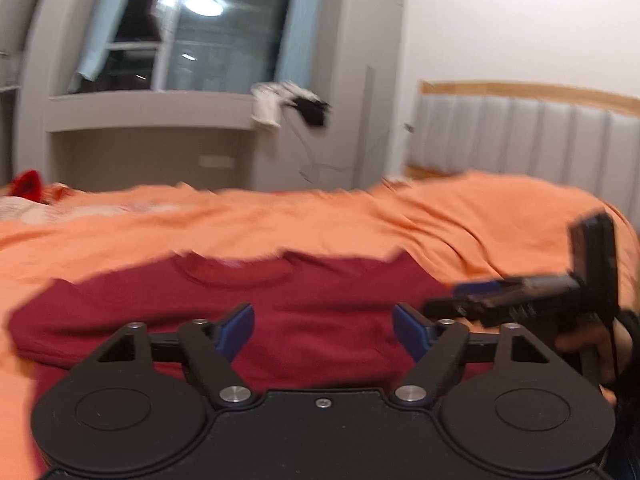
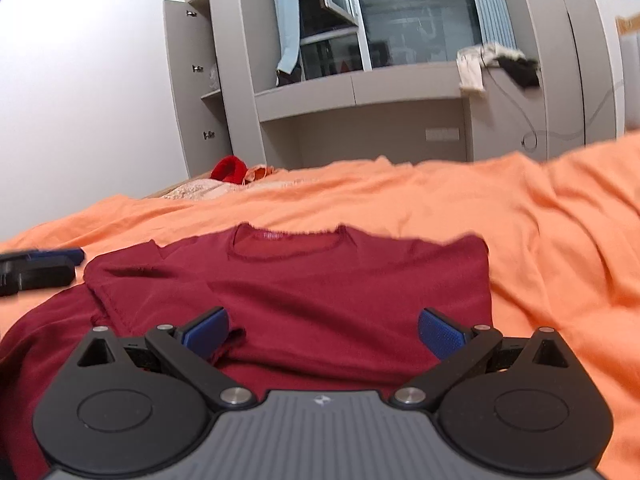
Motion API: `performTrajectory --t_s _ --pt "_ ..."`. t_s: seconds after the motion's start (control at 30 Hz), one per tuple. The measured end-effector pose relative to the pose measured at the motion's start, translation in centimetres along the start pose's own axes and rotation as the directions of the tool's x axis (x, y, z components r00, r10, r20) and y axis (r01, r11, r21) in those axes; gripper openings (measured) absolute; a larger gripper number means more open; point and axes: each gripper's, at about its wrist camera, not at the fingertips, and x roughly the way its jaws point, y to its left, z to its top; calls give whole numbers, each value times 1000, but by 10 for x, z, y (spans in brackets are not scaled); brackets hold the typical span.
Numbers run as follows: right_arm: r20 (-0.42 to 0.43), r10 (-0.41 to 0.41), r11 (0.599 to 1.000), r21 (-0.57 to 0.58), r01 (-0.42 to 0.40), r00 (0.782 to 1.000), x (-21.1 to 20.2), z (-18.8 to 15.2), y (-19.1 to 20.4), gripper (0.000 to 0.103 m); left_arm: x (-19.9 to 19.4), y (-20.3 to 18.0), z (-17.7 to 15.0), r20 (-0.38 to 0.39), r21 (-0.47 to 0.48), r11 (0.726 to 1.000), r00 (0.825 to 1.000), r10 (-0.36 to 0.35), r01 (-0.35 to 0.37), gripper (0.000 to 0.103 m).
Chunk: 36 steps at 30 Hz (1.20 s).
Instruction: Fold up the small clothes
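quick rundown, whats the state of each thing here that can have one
shirt: flat on the sheet, collar away from the cameras, one sleeve folded in over the body
left tool: open, nothing between the pads
right tool: open, over the shirt, gripping nothing
sheet: spread, wrinkled
cupboard door: open
clothes on ledge: draped over the edge

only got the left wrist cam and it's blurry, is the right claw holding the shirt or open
Observer: Open. In its own view the right claw has its pads wide apart with nothing between them, and the red shirt lies beneath it.
Operator: any side folded in yet
Observer: Yes. The right wrist view shows one side flap with its sleeve already laid over the body, on that picture's left.
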Motion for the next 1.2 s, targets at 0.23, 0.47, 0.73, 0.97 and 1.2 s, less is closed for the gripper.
performTrajectory --t_s 0.23,0.47,0.73,0.97,1.2 --pt "-31 113 981 -156 -116 993 19 -3 34 103 -18 75 20 56 -213 906 921 386 -367 85" --pt "-92 74 951 -293 -98 993 33 -25 61 103 -16 153 8 -55 -431 755 849 526 -495 84" --pt "-145 99 962 -240 -132 984 39 -28 48 103 8 194 -10 -206 -567 665 865 458 -487 35" --pt "-152 104 965 -222 -136 983 38 -28 44 103 7 194 -9 -231 -537 628 814 532 -563 6" --pt "-150 106 968 -212 -137 983 35 -28 41 103 8 205 -18 -289 -556 592 804 520 -583 11"
